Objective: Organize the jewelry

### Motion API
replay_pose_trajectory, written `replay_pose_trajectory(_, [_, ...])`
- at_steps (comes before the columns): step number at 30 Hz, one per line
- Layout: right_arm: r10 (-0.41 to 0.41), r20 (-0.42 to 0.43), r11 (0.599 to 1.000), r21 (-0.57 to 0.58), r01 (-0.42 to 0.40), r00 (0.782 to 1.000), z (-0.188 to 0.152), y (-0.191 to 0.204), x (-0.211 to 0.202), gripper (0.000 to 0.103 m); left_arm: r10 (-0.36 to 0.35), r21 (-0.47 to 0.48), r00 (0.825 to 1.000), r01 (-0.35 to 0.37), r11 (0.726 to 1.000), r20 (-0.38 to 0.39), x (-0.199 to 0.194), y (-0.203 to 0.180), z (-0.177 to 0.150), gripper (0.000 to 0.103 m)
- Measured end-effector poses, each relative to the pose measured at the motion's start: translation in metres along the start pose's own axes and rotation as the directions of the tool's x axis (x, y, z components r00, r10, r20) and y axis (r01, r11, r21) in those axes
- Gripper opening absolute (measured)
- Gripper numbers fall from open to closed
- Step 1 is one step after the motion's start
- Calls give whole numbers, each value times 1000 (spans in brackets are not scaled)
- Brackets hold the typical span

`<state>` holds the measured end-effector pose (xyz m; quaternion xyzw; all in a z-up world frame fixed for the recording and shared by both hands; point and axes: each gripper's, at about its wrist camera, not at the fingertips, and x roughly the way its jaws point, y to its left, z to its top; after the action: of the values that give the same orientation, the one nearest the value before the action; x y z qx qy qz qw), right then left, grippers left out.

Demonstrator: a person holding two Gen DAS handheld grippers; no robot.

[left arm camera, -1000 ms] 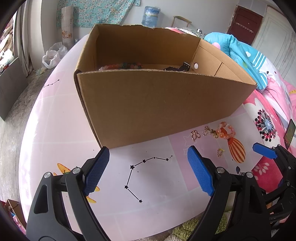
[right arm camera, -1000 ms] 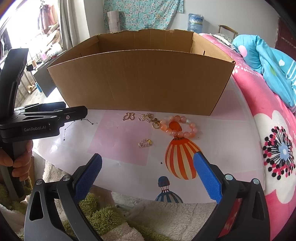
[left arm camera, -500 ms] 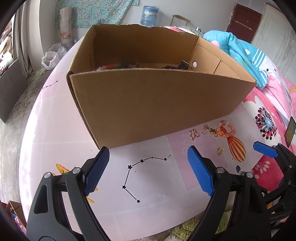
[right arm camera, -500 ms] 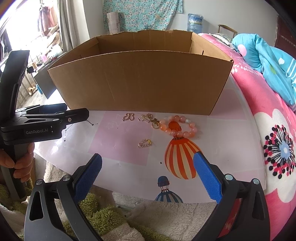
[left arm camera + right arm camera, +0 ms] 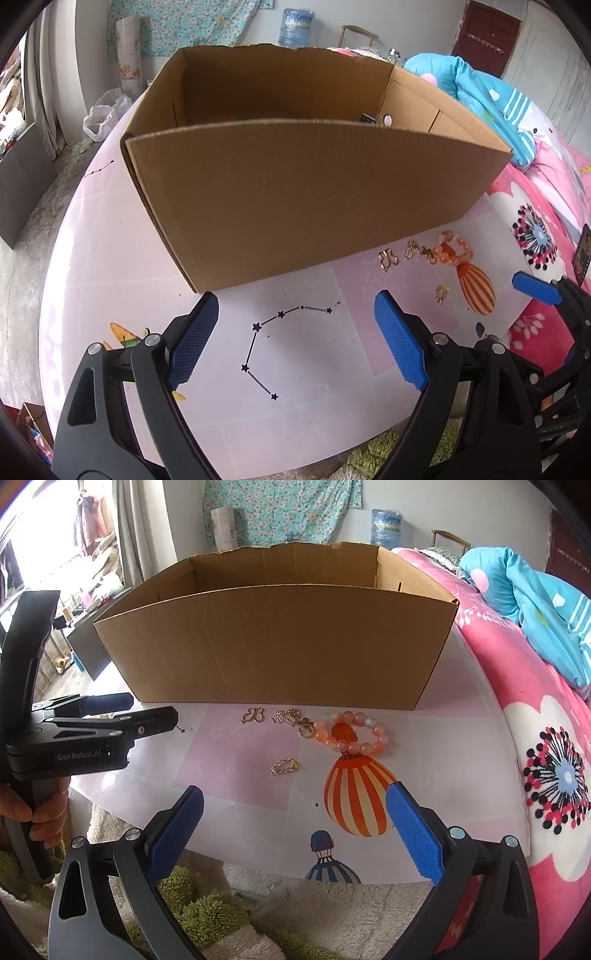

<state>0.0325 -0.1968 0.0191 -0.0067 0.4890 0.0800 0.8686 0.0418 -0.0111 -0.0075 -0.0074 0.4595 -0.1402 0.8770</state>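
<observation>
I count one bead bracelet [image 5: 351, 731] and three, maybe four, gold pieces [image 5: 284, 766] on the desk [image 5: 424, 775] before one box [image 5: 273, 646]; both my grippers [image 5: 291, 339] [image 5: 295, 830] have jaws released, empty.

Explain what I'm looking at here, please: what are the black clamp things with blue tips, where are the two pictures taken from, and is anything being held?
No robot here: a person carries a hand-held clamp in each hand, and each clamp has a wide-angle camera looking out along its two blue-padded fingers. One picture is the left gripper's own view; the other is the right gripper's. In the right view, the left gripper shows at the side, with the person's hand on its handle.

Both grippers are open and hold nothing.

On the pink printed table stands an open cardboard box. In front of it lie an orange bead bracelet, a gold butterfly charm, a gold clasp piece and a short gold chain. A pink floral blanket lies to the right.
</observation>
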Motion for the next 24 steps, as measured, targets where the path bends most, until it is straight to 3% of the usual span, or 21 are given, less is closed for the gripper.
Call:
replay_pose_trajectory(11, [-35,-19,999,4,35,999,-2,-3,5,96,57,27,997,-55,998,-52,3,5,-18,83])
replay_pose_trajectory(19, [-97,-49,995,29,99,994,-9,-14,9,96,128,93,990,-123,988,-54,7,-2,-25,84])
replay_pose_trajectory(24, [-140,-74,988,51,144,987,-13,-24,16,96,136,85,989,-131,988,-55,8,-4,-26,89])
